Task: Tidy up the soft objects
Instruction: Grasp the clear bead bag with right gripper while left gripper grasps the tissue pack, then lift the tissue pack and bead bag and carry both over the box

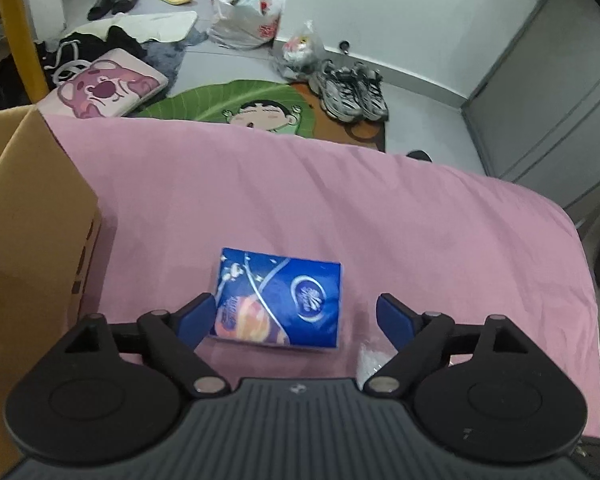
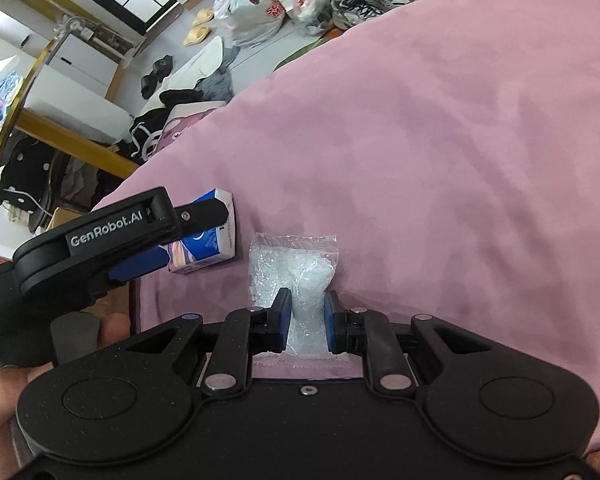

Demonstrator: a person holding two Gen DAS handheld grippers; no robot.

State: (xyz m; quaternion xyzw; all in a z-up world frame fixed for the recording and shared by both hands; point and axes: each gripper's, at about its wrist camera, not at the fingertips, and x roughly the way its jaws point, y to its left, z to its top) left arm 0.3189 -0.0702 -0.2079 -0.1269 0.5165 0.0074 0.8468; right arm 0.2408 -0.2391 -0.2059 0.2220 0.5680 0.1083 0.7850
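Observation:
A blue tissue pack (image 1: 280, 300) lies flat on the pink bed sheet (image 1: 300, 200). My left gripper (image 1: 296, 314) is open and straddles the pack's near end, its left finger (image 1: 196, 314) touching the pack's edge and its right finger apart from it. Just right of the pack lies a clear plastic packet (image 2: 292, 264) with white filling, seen in the left wrist view as a glint (image 1: 366, 360). My right gripper (image 2: 307, 316) is shut on the packet's near half, pinching it against the sheet. The tissue pack (image 2: 204, 240) is partly hidden behind the left gripper's arm.
An open cardboard box (image 1: 28, 240) stands against the bed on the left. Beyond the bed's far edge the floor holds a pink cushion (image 1: 108, 88), a green mat (image 1: 228, 100), sneakers (image 1: 352, 92) and plastic bags (image 1: 248, 12). A grey cabinet (image 1: 548, 100) stands on the right.

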